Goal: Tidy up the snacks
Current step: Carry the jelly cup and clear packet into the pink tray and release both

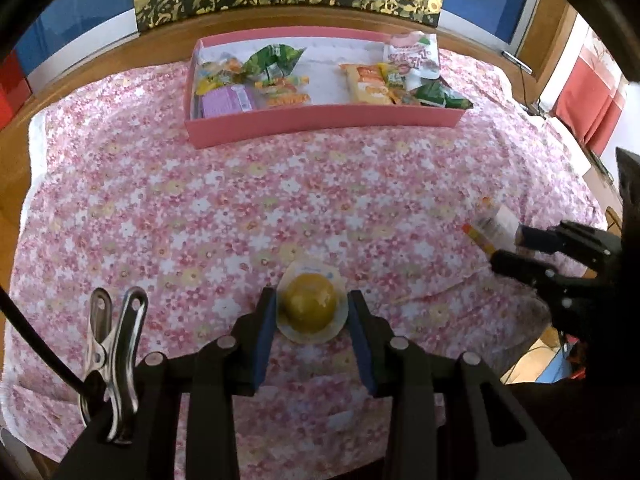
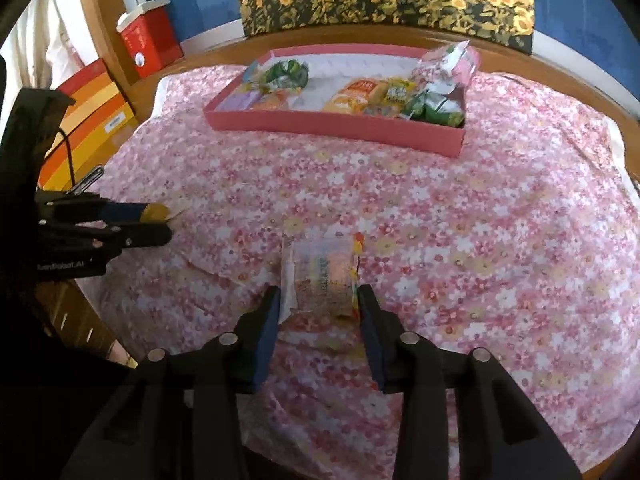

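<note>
A yellow jelly cup (image 1: 310,306) with a white rim sits between the blue pads of my left gripper (image 1: 312,300), which is shut on it just above the floral cloth. The right wrist view shows that gripper (image 2: 164,222) at the left with the yellow cup (image 2: 155,212) at its tips. My right gripper (image 2: 319,294) is shut on a clear snack packet (image 2: 324,280) with an orange edge. It also appears at the right of the left wrist view (image 1: 508,248), the packet (image 1: 494,224) sticking out. A pink tray (image 1: 320,120) (image 2: 332,128) holding several snacks stands at the far side.
A pink floral cloth (image 1: 240,200) covers the round wooden table. A sunflower painting (image 2: 384,0) leans behind the tray. Red boxes (image 2: 148,40) stand at the far left. A metal clip (image 1: 114,360) and a black cable hang on my left gripper.
</note>
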### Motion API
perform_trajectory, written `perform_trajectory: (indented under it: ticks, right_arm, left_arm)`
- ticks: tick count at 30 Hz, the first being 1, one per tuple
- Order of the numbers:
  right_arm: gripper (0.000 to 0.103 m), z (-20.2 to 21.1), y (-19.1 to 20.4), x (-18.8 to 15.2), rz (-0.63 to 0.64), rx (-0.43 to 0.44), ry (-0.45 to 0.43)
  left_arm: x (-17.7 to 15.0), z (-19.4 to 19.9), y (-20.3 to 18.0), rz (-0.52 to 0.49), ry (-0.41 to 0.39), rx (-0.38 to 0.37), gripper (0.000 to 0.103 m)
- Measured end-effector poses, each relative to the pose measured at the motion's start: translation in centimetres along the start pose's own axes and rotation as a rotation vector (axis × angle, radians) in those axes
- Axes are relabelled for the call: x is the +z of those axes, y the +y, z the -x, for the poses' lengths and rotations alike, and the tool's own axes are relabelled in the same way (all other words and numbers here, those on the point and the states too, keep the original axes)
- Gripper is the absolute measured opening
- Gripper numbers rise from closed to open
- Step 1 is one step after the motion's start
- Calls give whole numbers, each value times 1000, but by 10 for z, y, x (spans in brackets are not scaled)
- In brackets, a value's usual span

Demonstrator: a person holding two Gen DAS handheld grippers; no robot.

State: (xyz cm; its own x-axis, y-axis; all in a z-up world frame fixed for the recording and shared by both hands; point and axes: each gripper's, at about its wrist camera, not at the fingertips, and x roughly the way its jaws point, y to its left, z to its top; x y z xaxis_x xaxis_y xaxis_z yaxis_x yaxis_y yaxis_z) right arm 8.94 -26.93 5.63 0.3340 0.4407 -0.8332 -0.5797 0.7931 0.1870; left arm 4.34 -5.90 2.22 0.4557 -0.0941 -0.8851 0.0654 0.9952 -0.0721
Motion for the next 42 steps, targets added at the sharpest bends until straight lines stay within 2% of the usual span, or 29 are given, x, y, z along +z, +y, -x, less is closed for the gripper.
perform_trajectory:
  ticks: [4,8,10,14,17,22,27,32,38,42]
  right_arm:
    - [39,26,-1,3,-23,-12,-33]
    - [39,58,-8,4,-133,-5,-10]
    - [39,72,-10,2,-149,-2,-5]
    - [39,80,-9,5,-160,-40,-14]
    - [39,83,-1,12,-120,-63,-26]
    - [39,98,3,31,-97,-92,-74]
    - [39,125,7,51,-98,-121,-154]
    - [39,128,24,54,-46,-158,-200]
    - [39,130,27,55,-23,-194,-239]
    - [39,128,22,59,-25,-196,-253]
  left_arm:
    - [4,17,4,16,-8,4,37]
    - [11,46,9,28,-26,16,37]
    - [13,59,11,34,-47,7,37]
    - [17,66,6,10,-67,12,37]
    - [22,70,4,-15,-82,23,37]
    - [36,85,11,0,-142,57,36]
    - [48,112,18,8,-236,57,37]
    - [50,109,22,10,-253,22,37]
    - [54,111,30,22,-301,22,37]
    - [58,111,28,-12,-328,38,37]
